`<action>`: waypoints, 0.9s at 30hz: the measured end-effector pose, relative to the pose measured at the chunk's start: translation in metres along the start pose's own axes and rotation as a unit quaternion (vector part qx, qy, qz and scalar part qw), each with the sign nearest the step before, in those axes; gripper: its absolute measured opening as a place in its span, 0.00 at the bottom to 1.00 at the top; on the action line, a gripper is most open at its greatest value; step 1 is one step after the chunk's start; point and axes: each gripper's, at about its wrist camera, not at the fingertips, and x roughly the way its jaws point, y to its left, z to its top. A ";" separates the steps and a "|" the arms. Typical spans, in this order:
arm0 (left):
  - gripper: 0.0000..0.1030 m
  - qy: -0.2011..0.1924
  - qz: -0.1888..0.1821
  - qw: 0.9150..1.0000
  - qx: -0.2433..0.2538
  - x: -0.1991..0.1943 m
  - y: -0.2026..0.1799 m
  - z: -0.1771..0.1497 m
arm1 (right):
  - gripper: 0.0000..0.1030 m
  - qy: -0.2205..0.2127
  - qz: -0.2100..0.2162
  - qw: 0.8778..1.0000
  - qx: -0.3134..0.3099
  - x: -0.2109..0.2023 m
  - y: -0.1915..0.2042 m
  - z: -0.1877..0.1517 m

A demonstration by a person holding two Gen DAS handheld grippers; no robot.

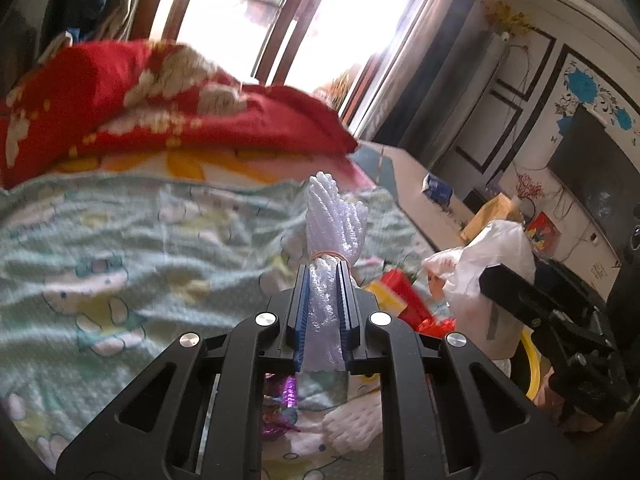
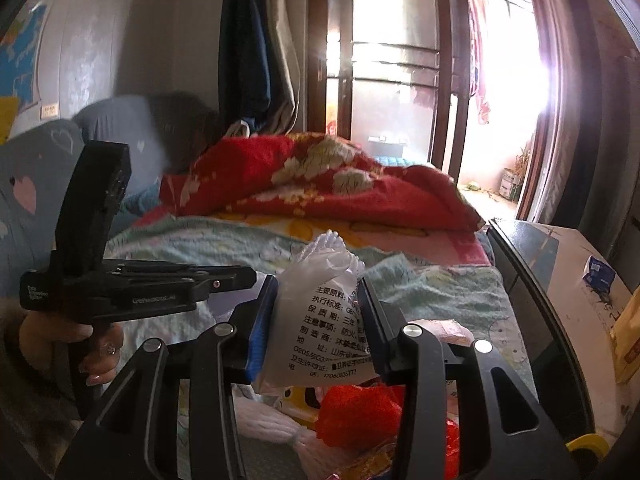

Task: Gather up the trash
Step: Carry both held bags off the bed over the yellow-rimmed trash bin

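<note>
Nearest the lens in the left wrist view, the left hand-held gripper is clamped on a bundle of white foam netting, pinched just below the rubber band that cinches it, with most of the bundle standing free above the fingertips — a top-heavy hold, and foam this soft could compress and slide out if the gripper swings fast. In the right wrist view, the right hand-held gripper is clenched on the gathered neck of a clear plastic bag with printed text; slick film like that may creep through the pads, and I cannot tell whether its mouth is open enough to take the bundle. If it is not, pushing the netting at it would probably just shove the bag aside. Below the bag lie more scraps on the bed — a red wrapper and a yellow-and-white packet — and a careless drop could scatter onto them or knock them into the folds of the green cartoon-print blanket, where small pieces would be hard to find. The two grippers sit close together, so a collision is a risk. Farther back, the red quilt is heaped against the bright window, whose glare washes out detail.
</note>
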 end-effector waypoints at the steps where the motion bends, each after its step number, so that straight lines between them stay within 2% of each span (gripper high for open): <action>1: 0.08 -0.004 -0.001 1.000 0.004 -0.003 -0.002 0.002 | 0.38 -0.005 -0.002 1.000 0.002 -0.003 -0.001 0.001; 7: 0.08 -0.019 -0.018 1.000 0.017 -0.013 -0.022 0.010 | 0.38 -0.036 -0.020 0.999 0.028 -0.026 -0.018 0.010; 11: 0.08 -0.021 -0.033 0.999 0.032 -0.014 -0.041 0.010 | 0.38 -0.049 -0.047 0.997 0.038 -0.046 -0.034 0.010; 27: 0.08 0.007 -0.087 0.992 0.089 0.009 -0.117 -0.009 | 0.38 -0.035 -0.139 0.984 0.106 -0.100 -0.102 -0.041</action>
